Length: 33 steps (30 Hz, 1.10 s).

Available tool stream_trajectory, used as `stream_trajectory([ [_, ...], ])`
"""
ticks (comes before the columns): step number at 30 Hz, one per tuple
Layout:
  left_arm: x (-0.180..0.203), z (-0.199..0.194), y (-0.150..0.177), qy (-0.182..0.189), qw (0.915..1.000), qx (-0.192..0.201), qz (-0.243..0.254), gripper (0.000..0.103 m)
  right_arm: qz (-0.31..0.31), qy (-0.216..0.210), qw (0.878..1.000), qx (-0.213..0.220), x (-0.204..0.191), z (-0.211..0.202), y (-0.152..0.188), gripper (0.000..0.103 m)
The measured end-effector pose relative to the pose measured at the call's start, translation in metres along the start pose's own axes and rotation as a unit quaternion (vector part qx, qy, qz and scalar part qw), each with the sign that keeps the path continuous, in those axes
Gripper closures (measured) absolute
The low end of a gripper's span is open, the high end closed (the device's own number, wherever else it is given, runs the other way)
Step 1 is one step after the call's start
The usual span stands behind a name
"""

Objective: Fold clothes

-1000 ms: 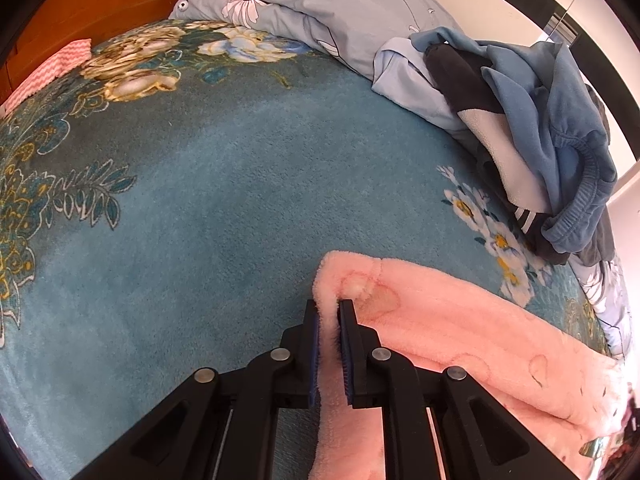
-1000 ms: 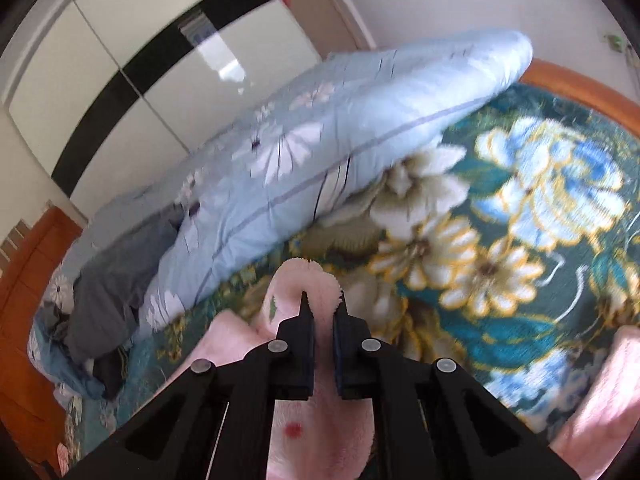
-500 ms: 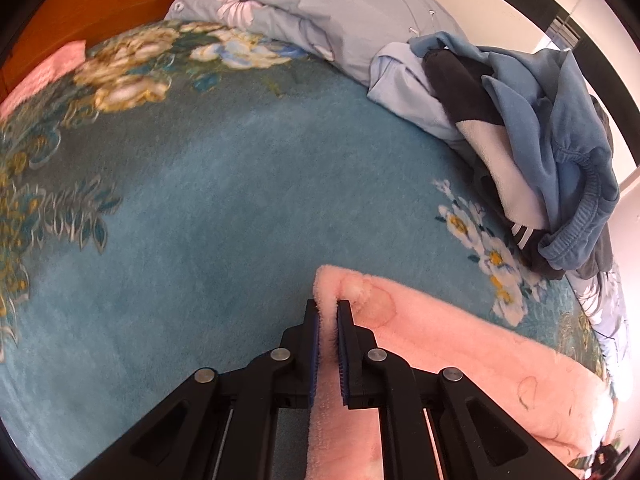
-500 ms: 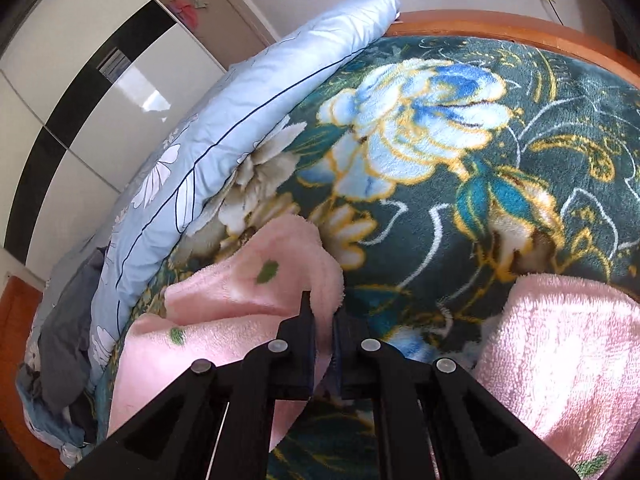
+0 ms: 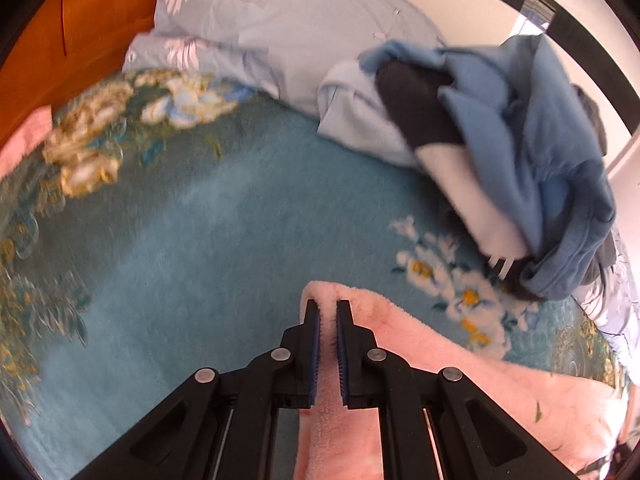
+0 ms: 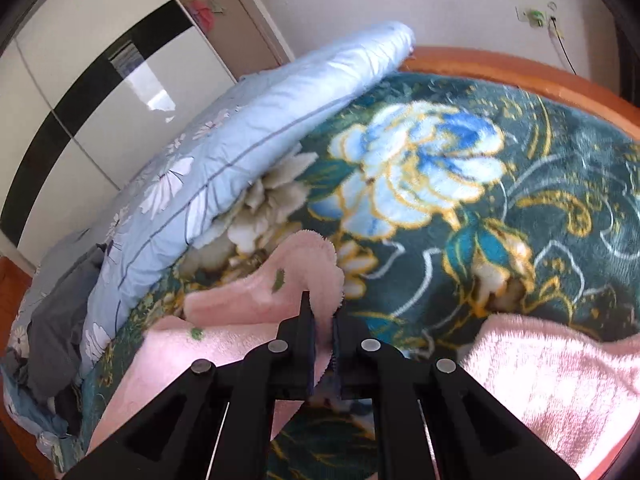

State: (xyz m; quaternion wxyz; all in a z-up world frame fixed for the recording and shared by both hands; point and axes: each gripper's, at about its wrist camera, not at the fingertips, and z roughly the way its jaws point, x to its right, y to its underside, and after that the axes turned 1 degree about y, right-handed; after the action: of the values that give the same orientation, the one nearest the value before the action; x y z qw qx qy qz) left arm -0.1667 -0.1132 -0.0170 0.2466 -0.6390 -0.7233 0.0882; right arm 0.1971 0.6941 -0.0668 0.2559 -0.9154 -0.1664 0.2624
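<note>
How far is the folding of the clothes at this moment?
Done: apparently nothing folded yet. In hand: the left gripper and right gripper each pinch an edge of the pink fleece garment over the bed blanket. Left: folding it, then the blue clothes pile.

The bed, covered by a teal floral blanket, carries a pink fleece garment near, a clothes pile far right, and a pale-blue quilt far.

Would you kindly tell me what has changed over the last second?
The right gripper swung down from facing the wardrobe toward the floral blanket, carrying the pink fleece garment. The left gripper stayed clamped on the garment's other corner, barely shifting.
</note>
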Motion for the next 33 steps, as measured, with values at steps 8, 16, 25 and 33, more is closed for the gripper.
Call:
stream_trajectory([
  [8, -0.025, -0.021, 0.026, 0.052, 0.9974, -0.028, -0.04, 0.072, -0.007, -0.007, 1.0, -0.019, 0.002, -0.007, 0.01, 0.094],
  [16, -0.048, -0.091, 0.112, 0.03, 0.9962, -0.042, -0.07, 0.05, -0.034, -0.026, 0.999, 0.003, -0.012, -0.047, 0.022, 0.08],
  [25, -0.066, -0.12, 0.194, 0.09, 0.9859, -0.037, -0.136, 0.042, -0.032, -0.044, 0.998, 0.025, 0.013, -0.113, 0.034, 0.074],
  [33, -0.046, -0.128, 0.223, 0.149, 0.9779, -0.002, -0.146, 0.033, 0.014, -0.022, 0.998, 0.058, 0.09, -0.166, 0.027, 0.071],
])
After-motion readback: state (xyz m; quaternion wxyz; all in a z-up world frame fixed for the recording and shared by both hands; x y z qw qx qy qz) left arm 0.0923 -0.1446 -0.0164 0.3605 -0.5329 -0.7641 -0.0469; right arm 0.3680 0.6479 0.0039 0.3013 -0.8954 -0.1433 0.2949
